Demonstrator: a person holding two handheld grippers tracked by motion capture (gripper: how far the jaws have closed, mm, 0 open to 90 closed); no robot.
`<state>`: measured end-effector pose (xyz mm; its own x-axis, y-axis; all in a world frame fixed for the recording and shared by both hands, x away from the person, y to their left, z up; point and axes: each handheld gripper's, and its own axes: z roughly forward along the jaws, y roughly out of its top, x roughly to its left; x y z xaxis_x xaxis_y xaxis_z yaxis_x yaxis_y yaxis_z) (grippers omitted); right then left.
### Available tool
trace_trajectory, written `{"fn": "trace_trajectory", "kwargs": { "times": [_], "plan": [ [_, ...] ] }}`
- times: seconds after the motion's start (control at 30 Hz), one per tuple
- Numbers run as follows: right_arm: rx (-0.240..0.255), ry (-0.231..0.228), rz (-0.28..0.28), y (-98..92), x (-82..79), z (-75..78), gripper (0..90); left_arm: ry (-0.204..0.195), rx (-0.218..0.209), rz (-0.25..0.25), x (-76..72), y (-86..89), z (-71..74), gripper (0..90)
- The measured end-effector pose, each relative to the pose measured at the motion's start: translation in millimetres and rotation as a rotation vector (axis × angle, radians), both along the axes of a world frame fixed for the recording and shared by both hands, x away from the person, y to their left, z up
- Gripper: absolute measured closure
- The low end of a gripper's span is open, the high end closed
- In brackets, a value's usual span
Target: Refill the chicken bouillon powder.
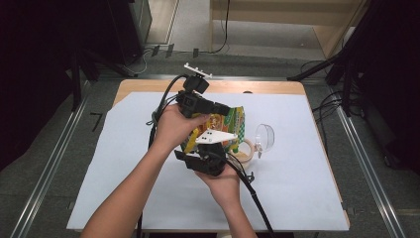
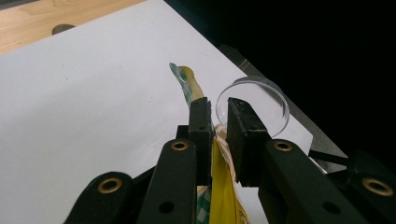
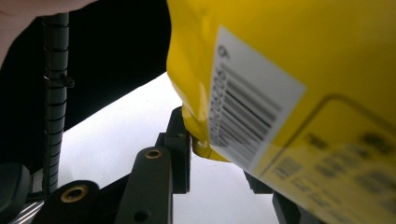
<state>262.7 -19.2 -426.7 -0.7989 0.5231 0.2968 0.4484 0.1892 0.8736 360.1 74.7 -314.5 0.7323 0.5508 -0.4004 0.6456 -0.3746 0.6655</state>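
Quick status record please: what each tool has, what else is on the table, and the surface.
held item: yellow snack bag, lifted above the table between both tools
left tool: jaws closed on the bag's thin edge
right tool: jaws around the bag's lower corner, beside the barcode; grip looks closed
nearby: clear round dish, tape roll
surface: white sheet over a wooden table

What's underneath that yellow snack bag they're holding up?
Below the yellow snack bag lie a roll of tape and the white sheet covering the table; a clear round dish sits beside it. The bag and grippers hide part of the tape roll.
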Motion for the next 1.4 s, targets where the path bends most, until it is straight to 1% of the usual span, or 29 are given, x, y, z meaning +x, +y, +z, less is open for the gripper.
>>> {"fn": "trace_trajectory", "kwargs": {
  "times": [0.1,0.2,0.3,0.5,0.9,1.03,1.13,1.2,1.33,1.4],
  "plan": [
    [-0.013,-0.007,-0.009,0.1,-0.6,0.3,67.2,0.001,0.003,-0.002,-0.6,-1.7,0.4,80.3],
    [-0.014,-0.001,-0.014,-0.3,-0.5,0.2,66.5,-0.002,0.010,-0.007,-0.6,-3.4,0.5,80.3],
    [-0.015,0.001,-0.017,-1.0,-0.2,0.4,66.5,0.004,0.008,-0.007,-1.0,-5.4,1.0,80.3],
    [-0.009,0.000,-0.024,-2.3,-0.7,1.1,66.8,0.001,0.029,-0.021,-2.0,-9.9,3.6,80.3],
    [-0.020,-0.004,-0.028,-4.3,-1.4,2.2,67.1,0.014,0.008,-0.026,0.6,-10.9,1.9,80.4],
    [-0.028,-0.009,-0.026,-5.5,-0.8,1.8,67.1,0.019,0.008,-0.026,1.7,-10.4,0.7,80.2],
    [-0.038,-0.015,-0.025,-6.2,-0.8,1.8,67.1,0.019,-0.005,-0.023,2.0,-9.7,-0.2,80.2],
    [-0.049,-0.021,-0.025,-7.4,-1.0,2.4,67.2,0.022,-0.006,-0.027,2.8,-9.2,-0.5,80.2],
    [-0.049,-0.022,-0.024,-8.9,-1.5,2.6,67.2,0.030,-0.012,-0.024,5.0,-9.2,-2.7,80.1],
    [-0.052,-0.018,-0.023,-10.2,-1.2,2.4,67.2,0.033,-0.003,-0.025,7.0,-10.7,-4.2,80.1]
  ]
}}
